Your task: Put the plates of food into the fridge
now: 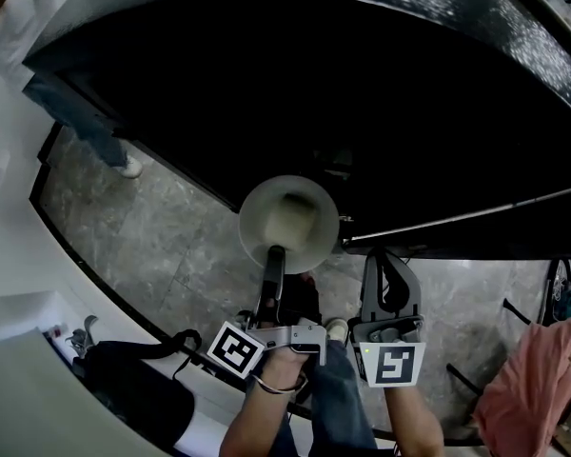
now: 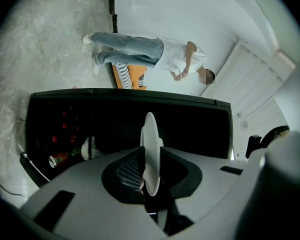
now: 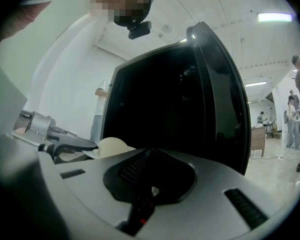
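We have the tall black glossy fridge (image 1: 362, 93) filling the top of the head view, its dark front facing us. Below it runs the grey marbled stone floor (image 1: 143, 236). In the left gripper view, a person in jeans and a white top (image 2: 150, 51) stands beyond the fridge. Now the round white plate (image 1: 288, 222): it hangs level in the air, right at the fridge's lower front edge, with a pale domed mound of food (image 1: 290, 215) on it. The left gripper (image 1: 274, 255) has it, jaws only a little apart and pinched on the near rim. The right gripper (image 1: 379, 253) sits just beside the plate, jaws drawn together with nothing in them.
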